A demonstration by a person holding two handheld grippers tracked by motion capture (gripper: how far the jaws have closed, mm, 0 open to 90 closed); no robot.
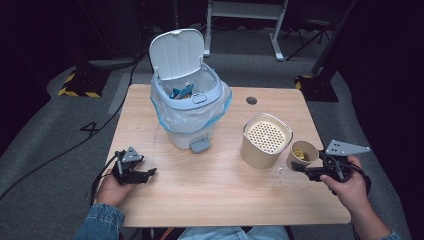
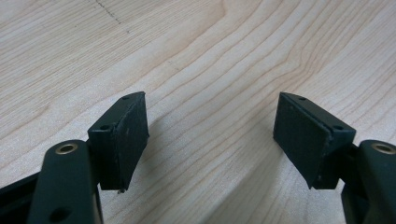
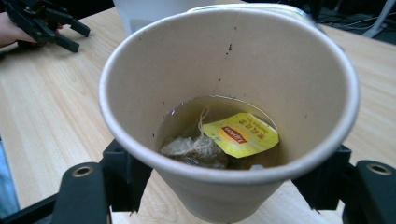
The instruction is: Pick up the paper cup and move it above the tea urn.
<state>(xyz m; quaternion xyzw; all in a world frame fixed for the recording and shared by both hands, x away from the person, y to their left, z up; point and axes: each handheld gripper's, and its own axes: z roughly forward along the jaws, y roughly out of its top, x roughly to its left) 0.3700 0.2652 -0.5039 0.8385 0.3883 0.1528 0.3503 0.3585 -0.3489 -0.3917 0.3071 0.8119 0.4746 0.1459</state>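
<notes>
A tan paper cup (image 1: 302, 154) (image 3: 224, 70) sits between the jaws of my right gripper (image 1: 300, 166) (image 3: 229, 184), which is shut on its lower wall. Inside the cup, a wet tea bag (image 3: 196, 151) and its yellow tag (image 3: 243, 134) lie in a little brown liquid. Whether the cup touches the table I cannot tell. My left gripper (image 1: 149, 173) (image 2: 210, 126) rests near the table's front left, open, with bare wood between its pads. The right gripper view shows it far off at the upper left (image 3: 46, 25).
A pale blue pedal bin (image 1: 190, 107) with a plastic liner stands at the back centre, its lid (image 1: 176, 52) raised and rubbish inside. A beige canister with a perforated top (image 1: 266, 140) stands just left of the cup. The wooden table (image 1: 210, 200) has a cable hole (image 1: 251, 100).
</notes>
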